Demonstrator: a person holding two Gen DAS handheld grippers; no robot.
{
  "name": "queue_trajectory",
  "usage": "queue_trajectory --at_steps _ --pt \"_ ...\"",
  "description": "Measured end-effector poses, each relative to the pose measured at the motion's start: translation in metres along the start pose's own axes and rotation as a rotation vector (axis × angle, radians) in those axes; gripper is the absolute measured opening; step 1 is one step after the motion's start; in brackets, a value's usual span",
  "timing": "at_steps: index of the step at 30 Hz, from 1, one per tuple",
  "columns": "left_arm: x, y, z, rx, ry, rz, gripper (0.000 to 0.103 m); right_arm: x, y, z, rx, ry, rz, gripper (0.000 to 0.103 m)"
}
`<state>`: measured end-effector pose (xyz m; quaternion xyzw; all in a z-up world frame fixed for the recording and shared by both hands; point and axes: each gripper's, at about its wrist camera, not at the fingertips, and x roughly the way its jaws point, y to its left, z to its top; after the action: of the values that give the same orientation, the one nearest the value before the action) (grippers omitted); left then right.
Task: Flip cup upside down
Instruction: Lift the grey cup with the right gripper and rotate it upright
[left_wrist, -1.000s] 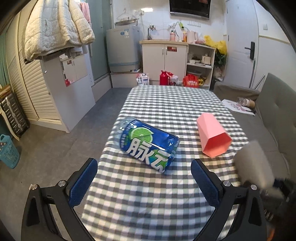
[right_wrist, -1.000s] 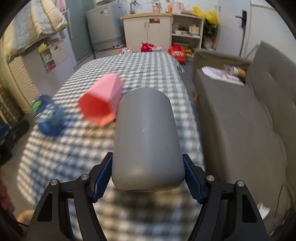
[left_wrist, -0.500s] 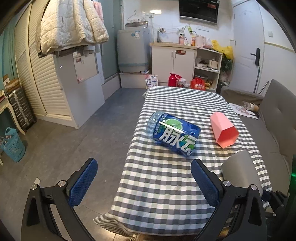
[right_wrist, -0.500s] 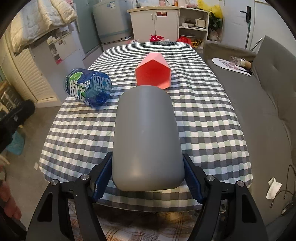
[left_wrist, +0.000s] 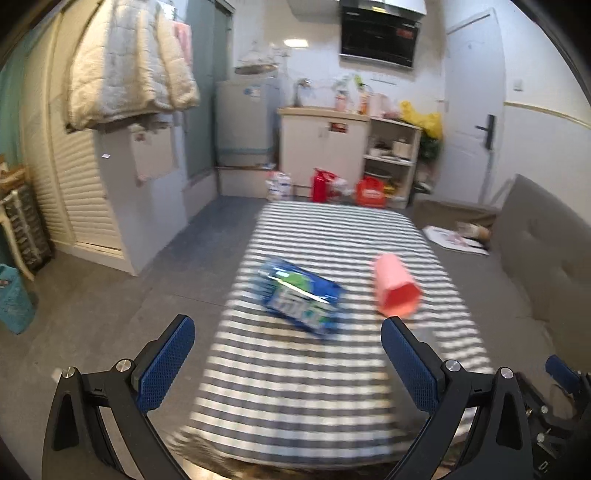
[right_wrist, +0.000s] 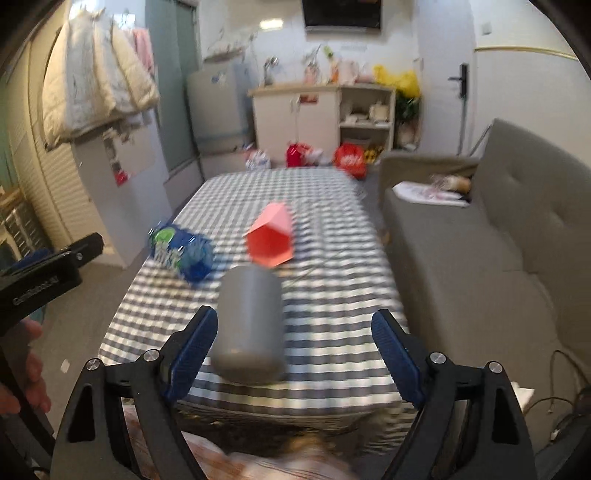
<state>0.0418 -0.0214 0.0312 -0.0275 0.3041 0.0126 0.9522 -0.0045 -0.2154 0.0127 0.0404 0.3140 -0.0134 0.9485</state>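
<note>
A grey cup (right_wrist: 249, 321) stands on the checked table (right_wrist: 332, 332) near its front edge, closed rounded end up, blurred. My right gripper (right_wrist: 293, 350) is open and empty, pulled back from the cup, which sits between its fingers nearer the left finger (right_wrist: 192, 350). In the left wrist view the cup is mostly hidden behind the right finger (left_wrist: 410, 365). My left gripper (left_wrist: 286, 363) is open and empty, back from the table's front edge (left_wrist: 288, 446). The right gripper's body shows at the left wrist view's lower right (left_wrist: 565, 391).
A blue bottle (left_wrist: 301, 297) (right_wrist: 181, 253) lies on its side mid-table. A pink hexagonal cup (left_wrist: 393, 290) (right_wrist: 273, 240) lies on its side to its right. A grey sofa (right_wrist: 480, 258) runs along the table's right side. Floor is to the left.
My right gripper has opened and let go of the grey cup, which now stands on the table. Both grippers have pulled back and up from the table.
</note>
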Motion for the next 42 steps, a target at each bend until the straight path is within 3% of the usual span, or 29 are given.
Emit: queue_trajectory --at_steps 6,11,15,19,26,29,31,37,42 --pt "0.025 -0.056 -0.023 0.039 0.108 -0.074 0.103 -0.017 -0.046 -0.005 0.076 -0.024 -0.085 0.086" --pt "0.04 -0.083 -0.04 0.057 0.174 -0.117 0.103 -0.01 -0.068 -0.012 0.126 -0.017 -0.098 0.086" --pt "0.054 -0.097 -0.054 0.099 0.231 -0.13 0.103 -0.001 -0.071 -0.015 0.122 -0.009 -0.096 0.086" --pt "0.066 -0.1 -0.061 0.08 0.286 -0.167 0.103 0.008 -0.072 -0.019 0.115 -0.001 -0.089 0.086" --pt "0.084 -0.118 -0.074 0.159 0.396 -0.215 0.102 0.017 -0.077 -0.025 0.135 0.021 -0.078 0.086" --pt "0.086 -0.114 -0.075 0.125 0.403 -0.254 0.099 0.019 -0.076 -0.027 0.138 0.027 -0.082 0.086" --pt "0.086 -0.112 -0.075 0.117 0.399 -0.324 0.073 0.02 -0.075 -0.026 0.137 0.031 -0.085 0.086" --pt "0.076 -0.102 -0.066 0.144 0.381 -0.316 0.072 0.019 -0.072 -0.026 0.127 0.026 -0.089 0.086" --pt "0.058 -0.083 -0.045 0.16 0.314 -0.279 0.072 0.018 -0.063 -0.025 0.109 0.026 -0.079 0.086"
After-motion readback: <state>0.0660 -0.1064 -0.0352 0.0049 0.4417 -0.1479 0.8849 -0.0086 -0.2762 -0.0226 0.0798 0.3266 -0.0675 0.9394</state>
